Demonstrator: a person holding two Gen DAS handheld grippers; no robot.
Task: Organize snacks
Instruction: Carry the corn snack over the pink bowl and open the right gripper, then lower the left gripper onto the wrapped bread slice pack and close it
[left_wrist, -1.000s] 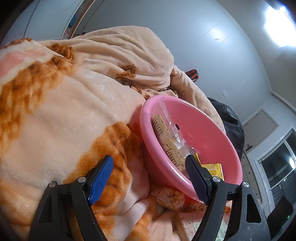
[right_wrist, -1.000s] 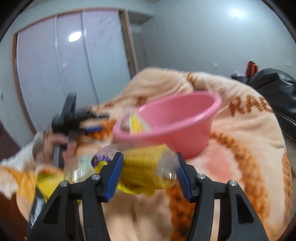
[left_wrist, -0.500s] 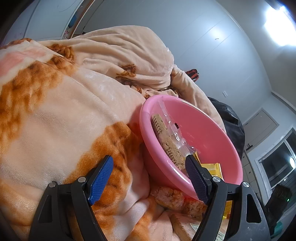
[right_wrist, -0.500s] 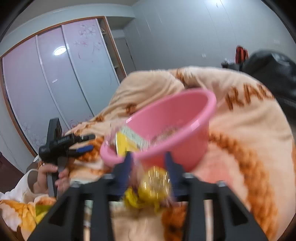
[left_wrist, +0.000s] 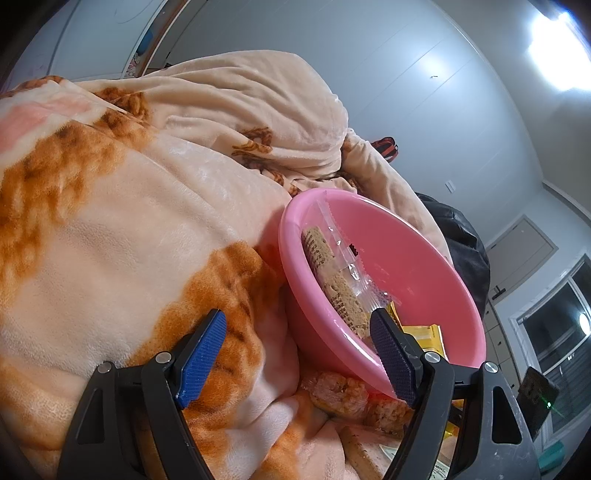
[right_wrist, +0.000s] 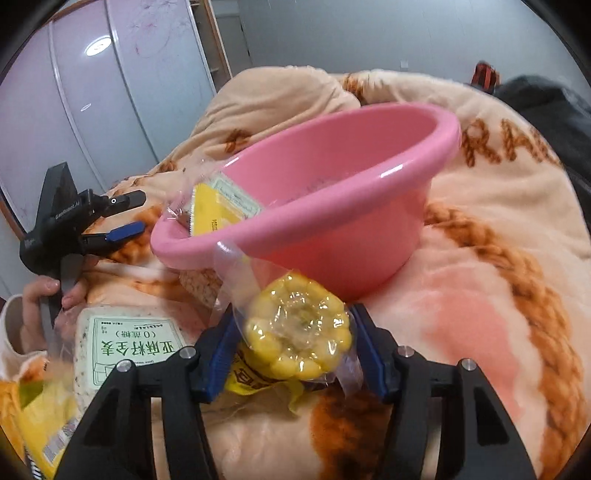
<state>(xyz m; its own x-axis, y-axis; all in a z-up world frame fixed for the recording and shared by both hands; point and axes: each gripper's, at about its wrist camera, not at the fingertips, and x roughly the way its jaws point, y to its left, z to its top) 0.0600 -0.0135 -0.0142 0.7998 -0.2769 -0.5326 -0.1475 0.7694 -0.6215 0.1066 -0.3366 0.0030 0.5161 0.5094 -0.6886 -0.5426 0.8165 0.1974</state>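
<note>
Pink plastic basin (right_wrist: 332, 192) sits tilted on the peach blanket (right_wrist: 498, 277), with a wrapped cracker pack (left_wrist: 332, 277) and a yellow packet (right_wrist: 218, 210) inside. Just in front of the basin, the right gripper (right_wrist: 295, 347) is closing on a vacuum-packed corn cob (right_wrist: 295, 332). Left of the basin, the left gripper (left_wrist: 299, 354) stands wide apart, grasping nothing.
</note>
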